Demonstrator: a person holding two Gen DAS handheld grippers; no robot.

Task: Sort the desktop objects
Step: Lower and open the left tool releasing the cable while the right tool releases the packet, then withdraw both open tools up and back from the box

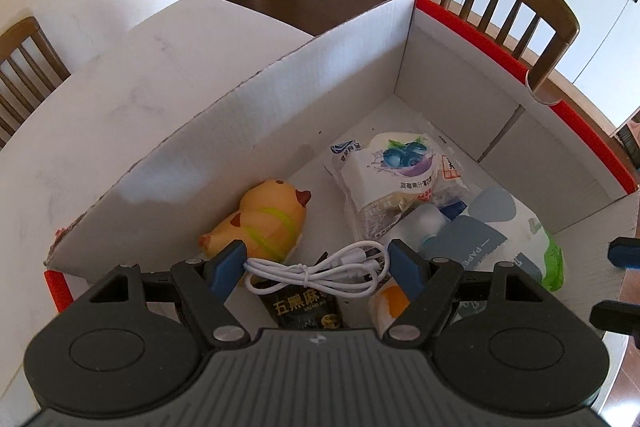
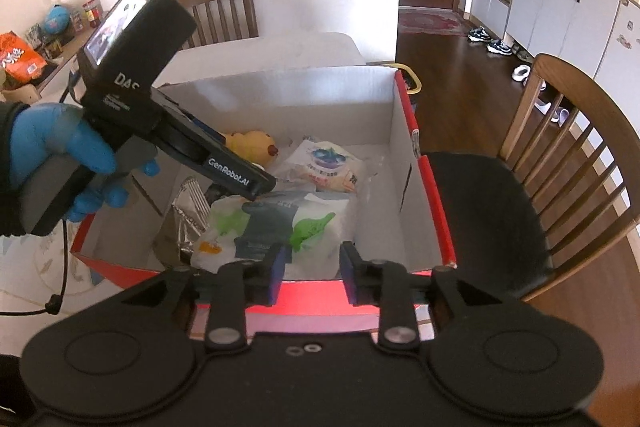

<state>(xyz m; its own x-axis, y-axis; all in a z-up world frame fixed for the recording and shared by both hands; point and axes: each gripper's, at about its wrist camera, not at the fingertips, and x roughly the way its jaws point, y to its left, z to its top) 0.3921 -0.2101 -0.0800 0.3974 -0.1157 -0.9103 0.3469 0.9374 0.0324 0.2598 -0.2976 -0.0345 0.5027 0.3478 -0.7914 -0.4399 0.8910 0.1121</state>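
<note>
inside the cardboard box [image 1: 440, 75] the left gripper [image 1: 316, 261] hangs low with jaws spread wide, bracketing a coiled white cable [image 1: 320, 267] but apparently not pressing it, probably lined up for a grab or just after a drop; the fisheye view won't settle which. the cable is tied in a neat loop near the box's near wall, lying on a black snack packet [image 1: 302, 309]. beside it sit a yellow duck toy [image 1: 260, 223], a blueberry snack bag [image 1: 400, 179] and a tissue pack [image 1: 504, 239]. the right gripper [image 2: 312, 273] waits over the near rim, jaws parted, holding nothing.
</note>
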